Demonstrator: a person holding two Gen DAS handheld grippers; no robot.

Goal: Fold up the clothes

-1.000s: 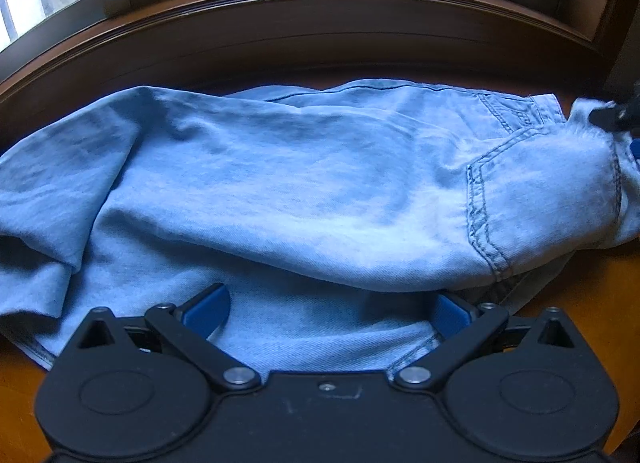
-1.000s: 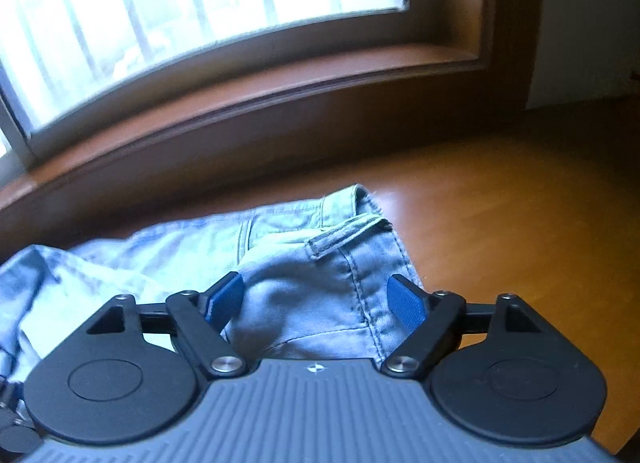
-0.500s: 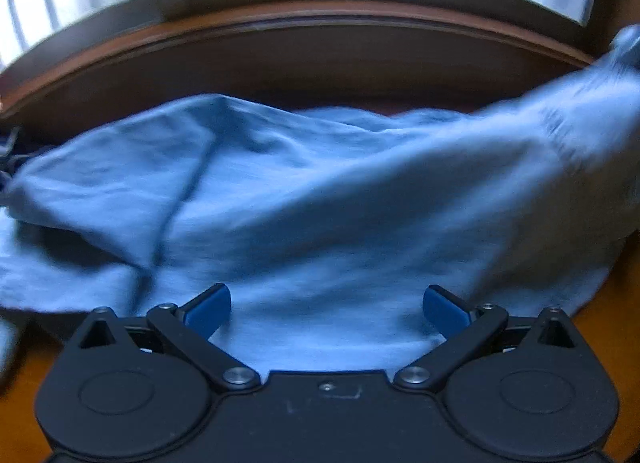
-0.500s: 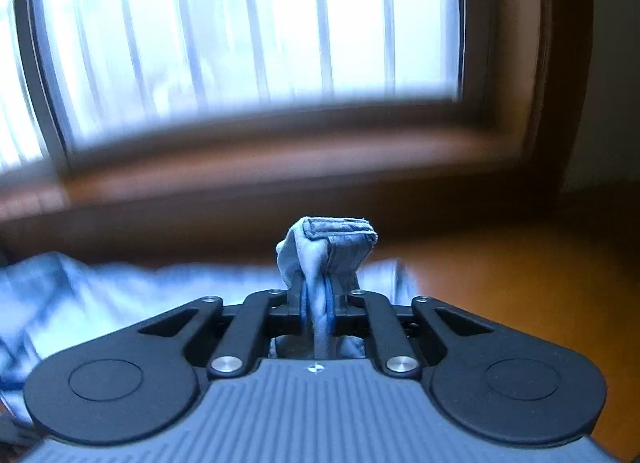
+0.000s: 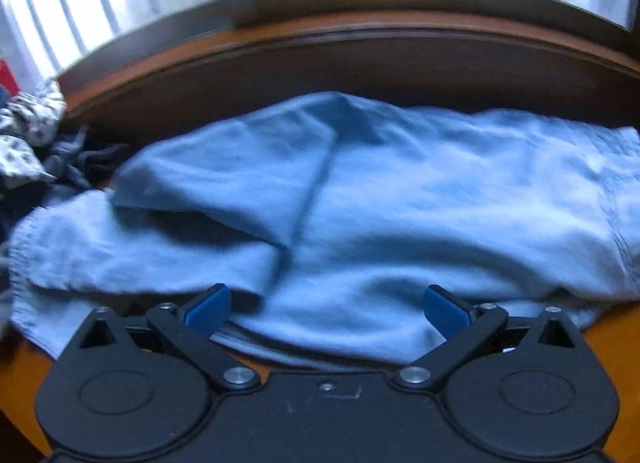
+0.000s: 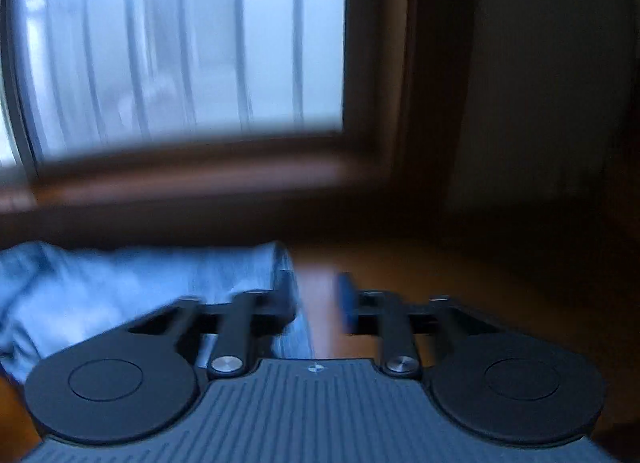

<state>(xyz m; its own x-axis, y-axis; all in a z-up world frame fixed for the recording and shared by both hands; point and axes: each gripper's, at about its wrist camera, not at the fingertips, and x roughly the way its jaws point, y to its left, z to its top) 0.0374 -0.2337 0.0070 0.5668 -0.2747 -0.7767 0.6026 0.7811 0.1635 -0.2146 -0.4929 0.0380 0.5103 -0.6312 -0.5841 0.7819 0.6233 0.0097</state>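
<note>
Light blue jeans lie crumpled across the wooden table, one leg folded over toward the left. My left gripper hangs open just over the near edge of the denim, its blue pads clear of the cloth. In the right wrist view the jeans spread to the left, their right edge ending beside the left finger. My right gripper is opening, and only bare table shows between its jaws. That view is blurred by motion.
A heap of patterned and dark clothes sits at the far left by the window sill. A dark wall stands at the right. Bare wooden table extends right of the jeans.
My right gripper shut on the waistband, lifted it, then released it and pulled off to the right. The jeans shifted and their right end dropped back flat. My left gripper stayed open.
</note>
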